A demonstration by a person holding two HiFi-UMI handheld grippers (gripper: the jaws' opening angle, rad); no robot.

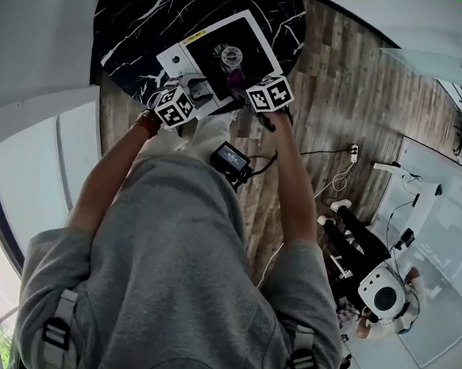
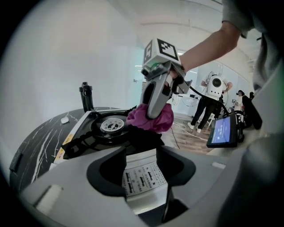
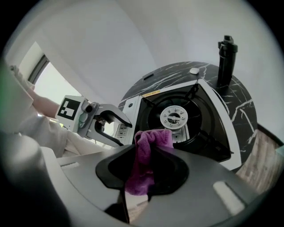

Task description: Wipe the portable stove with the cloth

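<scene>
Counter [image 1: 136, 25] of black marble carried the white stove [image 1: 210, 43], one corner turned toward the person. The left gripper [image 2: 141, 155] stood fairly wide at the stove's white front edge, the printed panel [image 2: 142, 177] between its jaws and no pad plainly pressing on it. The right gripper [image 3: 148, 162] was clamped on the purple cloth [image 3: 153, 137], which hung bunched over the near part of the black top, close to the round burner [image 3: 174, 118]; whether it touched could not be told. Wiping well would likely mean lowering the bunch until it flattened, pressing lightly, sweeping around the burner and pan supports rather than across them, and bracing the front edge with the left gripper so the stove did not slide
</scene>
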